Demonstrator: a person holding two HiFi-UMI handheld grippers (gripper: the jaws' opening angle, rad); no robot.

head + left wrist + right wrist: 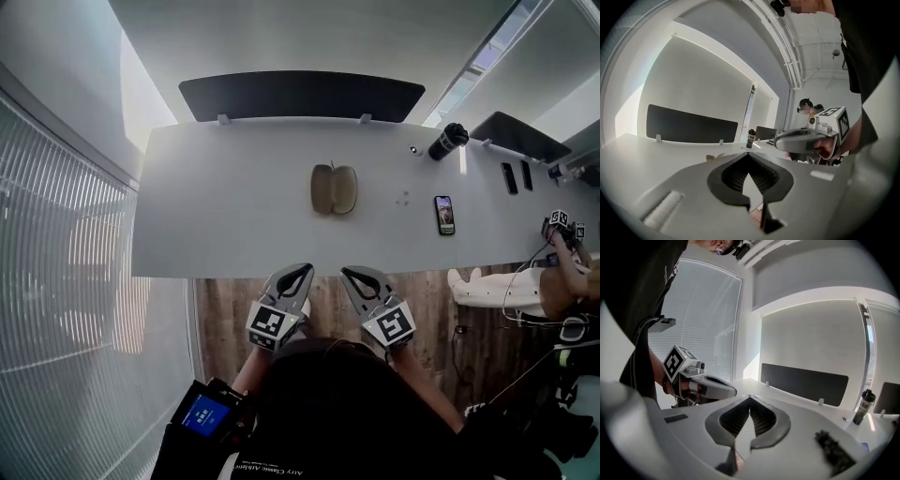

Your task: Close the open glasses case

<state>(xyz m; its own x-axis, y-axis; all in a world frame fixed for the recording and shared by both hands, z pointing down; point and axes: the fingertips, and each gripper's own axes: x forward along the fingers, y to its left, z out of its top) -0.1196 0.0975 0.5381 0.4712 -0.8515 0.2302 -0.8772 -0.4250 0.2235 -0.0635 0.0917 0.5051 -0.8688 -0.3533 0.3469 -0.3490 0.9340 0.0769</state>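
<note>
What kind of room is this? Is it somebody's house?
Most likely an office, not a house. A long white desk has a dark divider screen along its far edge, slatted blinds cover the big window, and a second desk stands beside it.

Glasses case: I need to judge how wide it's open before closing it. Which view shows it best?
The head view: the glasses case lies open on the white table, both halves seen from above. The left gripper view catches only a low tan sliver, likely the case. The right gripper view shows none of it.
</note>
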